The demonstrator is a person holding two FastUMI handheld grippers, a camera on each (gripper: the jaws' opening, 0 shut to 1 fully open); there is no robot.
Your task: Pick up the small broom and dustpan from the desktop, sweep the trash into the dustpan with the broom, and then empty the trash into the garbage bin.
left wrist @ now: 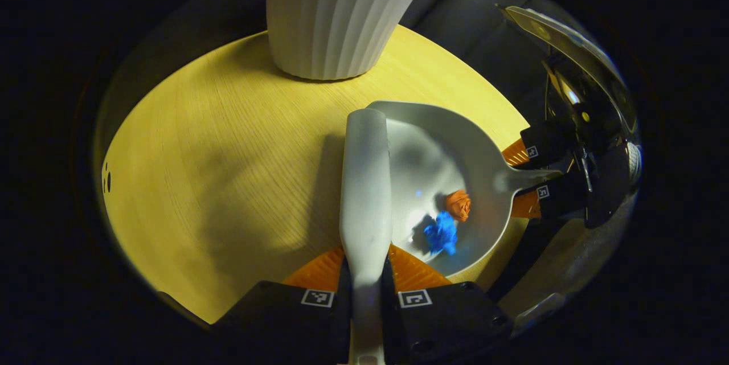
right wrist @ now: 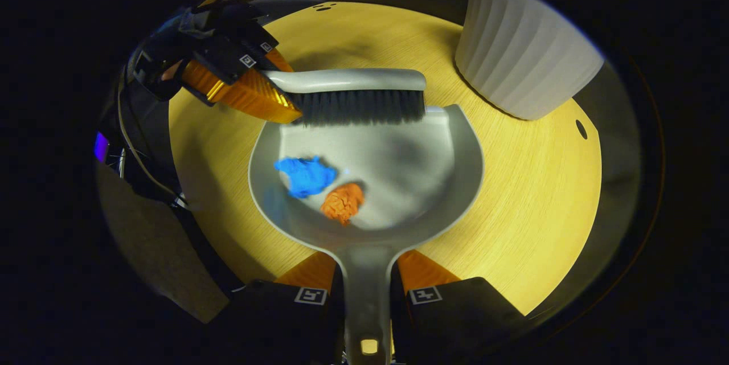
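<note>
left tongs [left wrist: 364,265] clamp broom [left wrist: 367,183] | right tongs [right wrist: 364,279] clamp dustpan [right wrist: 398,171] | trash [right wrist: 304,176] inside

Grey dustpan [right wrist: 398,183], blue scrap [right wrist: 304,176], orange scrap [right wrist: 342,202]

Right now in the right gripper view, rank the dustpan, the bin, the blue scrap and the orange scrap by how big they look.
1. dustpan, largest
2. bin, partly cut off by the view's edge, so less sure
3. blue scrap and orange scrap: too alike to rank

A round wooden table [right wrist: 529,205] bears the dustpan [right wrist: 455,183] and a white ribbed bin [right wrist: 524,63]
</note>
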